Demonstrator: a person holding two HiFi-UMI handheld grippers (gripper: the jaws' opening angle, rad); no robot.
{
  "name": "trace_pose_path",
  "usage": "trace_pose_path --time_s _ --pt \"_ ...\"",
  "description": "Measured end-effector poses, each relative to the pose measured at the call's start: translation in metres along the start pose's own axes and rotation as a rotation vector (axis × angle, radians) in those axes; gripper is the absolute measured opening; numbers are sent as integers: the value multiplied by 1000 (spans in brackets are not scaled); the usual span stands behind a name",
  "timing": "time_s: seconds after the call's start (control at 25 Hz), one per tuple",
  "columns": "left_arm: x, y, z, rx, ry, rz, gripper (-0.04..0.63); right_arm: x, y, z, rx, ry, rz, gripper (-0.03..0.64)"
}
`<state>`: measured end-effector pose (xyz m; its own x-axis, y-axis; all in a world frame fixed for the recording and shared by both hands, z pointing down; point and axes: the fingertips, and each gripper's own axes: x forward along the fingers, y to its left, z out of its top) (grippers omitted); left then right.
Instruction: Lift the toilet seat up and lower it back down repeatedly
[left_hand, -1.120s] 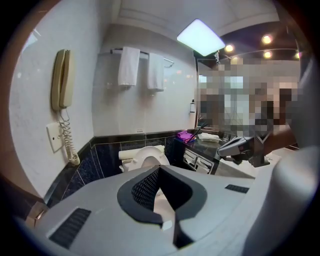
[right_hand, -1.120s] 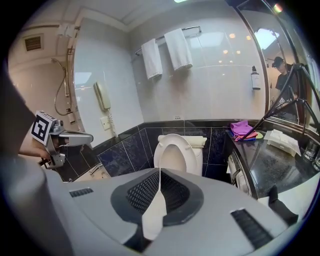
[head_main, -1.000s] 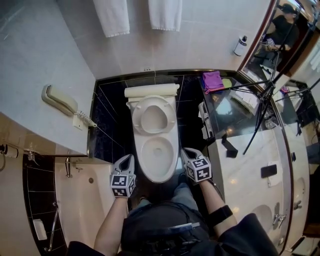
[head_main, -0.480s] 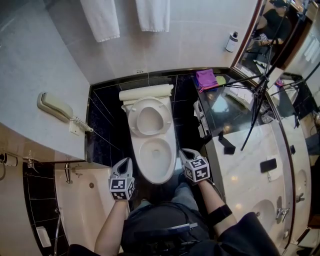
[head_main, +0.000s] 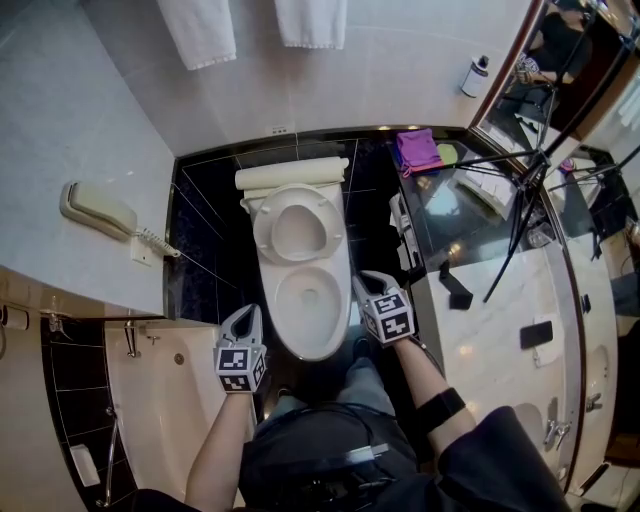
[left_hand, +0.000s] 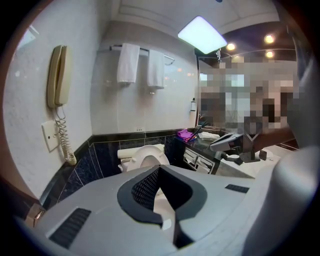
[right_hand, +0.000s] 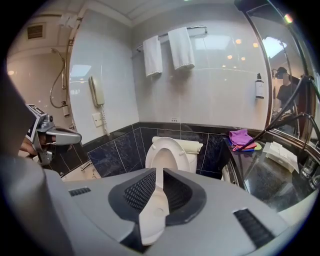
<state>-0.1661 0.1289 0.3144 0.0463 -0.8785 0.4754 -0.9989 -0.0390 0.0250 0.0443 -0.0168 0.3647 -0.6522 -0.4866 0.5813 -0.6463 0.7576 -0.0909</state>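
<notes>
The white toilet seat (head_main: 297, 225) stands raised against the tank (head_main: 292, 177), above the open bowl (head_main: 318, 340). My right gripper (head_main: 366, 284) hovers beside the bowl's right front rim. Its jaws are opening and stand a narrow slit apart (right_hand: 157, 172); only the white bowl and the upright seat (right_hand: 165, 150) show through the slit, and nothing is gripped. My left gripper (head_main: 245, 316) hangs left of the bowl's front, apart from it. Its fingertips meet (left_hand: 156, 170) and hold nothing. The seat (left_hand: 145, 156) shows just beyond them.
A marble vanity (head_main: 490, 320) runs down the right, with a purple cloth (head_main: 418, 152) and a tripod (head_main: 520, 200) on it. A wall phone (head_main: 97, 210) hangs on the left, above a bathtub (head_main: 160, 400). Two towels (head_main: 205, 30) hang on the back wall.
The head view has shifted slightly. Both grippers stay on either side of the bowl's front, the right one a little further forward. The seat stays raised.
</notes>
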Motion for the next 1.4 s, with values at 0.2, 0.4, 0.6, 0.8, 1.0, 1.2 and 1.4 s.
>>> trace_pose_path --time_s 0.2,0.4,0.6,0.8,1.0,1.2,1.4 --pt "24 5 2 -4 11 17 0 29 -12 34 -86 0 2 95" --pt "62 7 -2 8 40 38 0 83 -32 52 -201 21 4 162" --pt "103 4 -9 4 62 38 0 146 -56 48 -328 62 2 201" --pt "144 11 -28 -29 77 52 0 205 -81 42 -419 99 6 253" --pt "171 14 -43 -54 106 69 0 255 -99 45 -427 93 22 255" --pt "190 12 -55 -72 117 87 0 304 -105 48 -479 68 21 255" --pt "195 10 -71 -89 139 107 0 333 -103 56 -523 43 18 253"
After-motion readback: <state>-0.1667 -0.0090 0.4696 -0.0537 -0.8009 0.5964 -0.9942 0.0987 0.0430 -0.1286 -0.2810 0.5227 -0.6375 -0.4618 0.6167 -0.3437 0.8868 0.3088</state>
